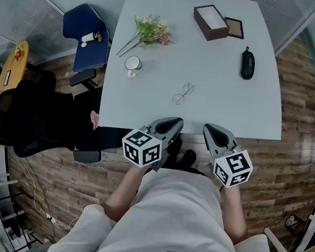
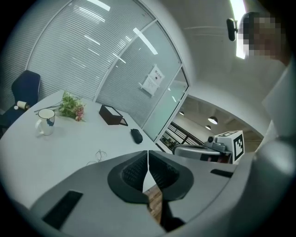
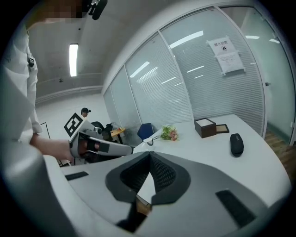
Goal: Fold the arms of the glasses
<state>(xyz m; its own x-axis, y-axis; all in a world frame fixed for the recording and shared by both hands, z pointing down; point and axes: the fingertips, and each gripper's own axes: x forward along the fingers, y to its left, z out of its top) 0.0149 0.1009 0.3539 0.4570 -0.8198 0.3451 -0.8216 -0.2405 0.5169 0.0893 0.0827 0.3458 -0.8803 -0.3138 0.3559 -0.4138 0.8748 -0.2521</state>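
Thin wire-framed glasses lie with arms out near the middle of the pale table. In the left gripper view the glasses show just beyond the jaws, to their left. My left gripper and right gripper hang side by side over the table's near edge, close to the person's body, short of the glasses. Both have jaws pressed together with nothing between them: the left gripper and the right gripper. The glasses do not show in the right gripper view.
A white mug and flowers sit at the table's left. A dark box, a small frame and a black case are at the far right. A blue chair and a black chair stand left of the table.
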